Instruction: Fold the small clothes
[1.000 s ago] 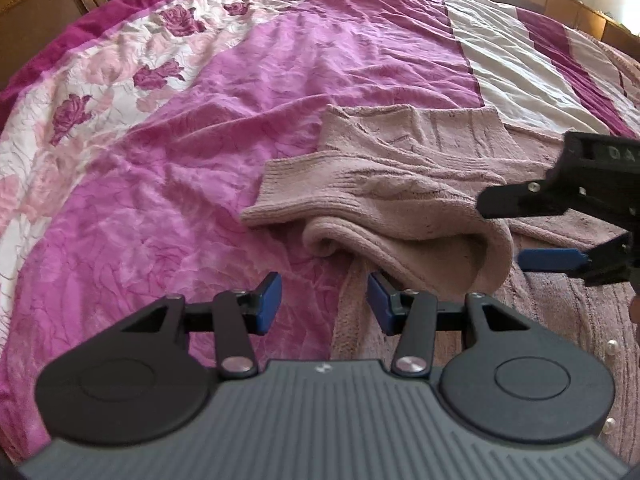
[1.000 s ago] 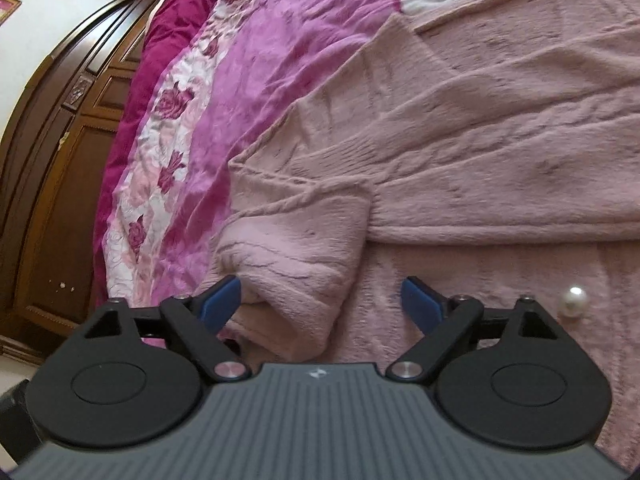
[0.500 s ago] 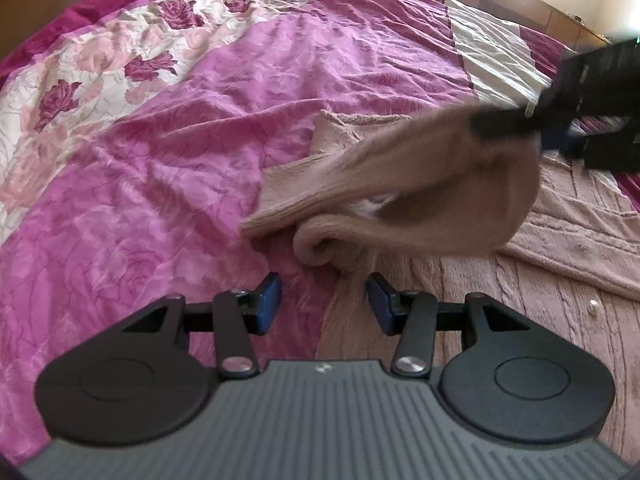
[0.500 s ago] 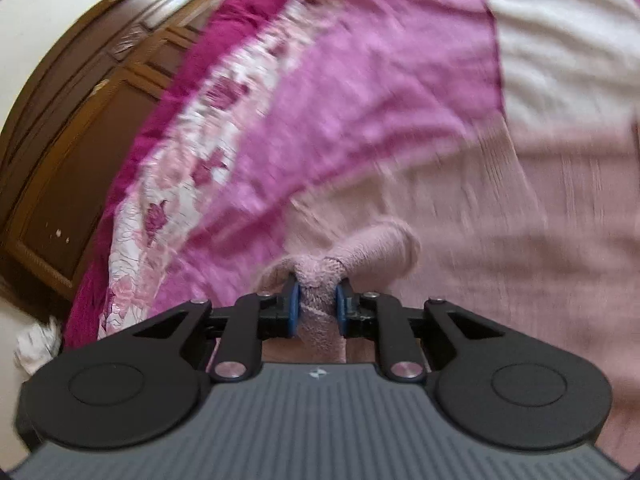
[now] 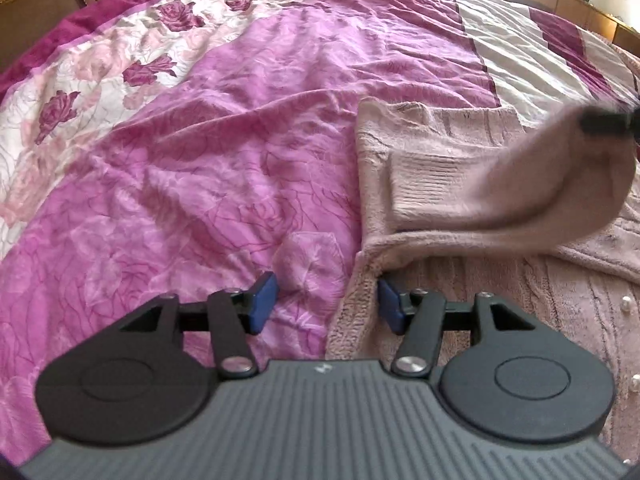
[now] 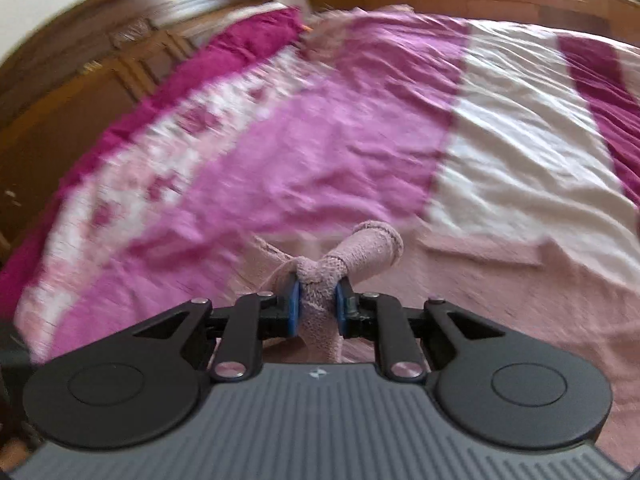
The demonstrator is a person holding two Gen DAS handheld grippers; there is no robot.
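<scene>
A pale pink knitted cardigan (image 5: 460,288) with pearl buttons lies on the bed at the right of the left wrist view. Its sleeve (image 5: 500,188) is lifted and stretched to the upper right. My right gripper (image 6: 316,308) is shut on a bunched fold of that sleeve (image 6: 352,256) and holds it above the bed; it shows blurred at the right edge of the left wrist view (image 5: 608,122). My left gripper (image 5: 326,304) is open and empty, low over the cardigan's left edge, its right pad (image 5: 390,306) touching the knit.
The bed is covered by a pink and magenta quilt (image 5: 208,168) with a rose-print band (image 5: 120,68) at the left and a white stripe (image 6: 520,152) at the right. A dark wooden headboard (image 6: 80,80) stands behind the bed.
My right gripper closed on the sleeve, then lifted and carried it up and to the right across the cardigan. My left gripper stayed open, shifting slightly toward the cardigan's edge.
</scene>
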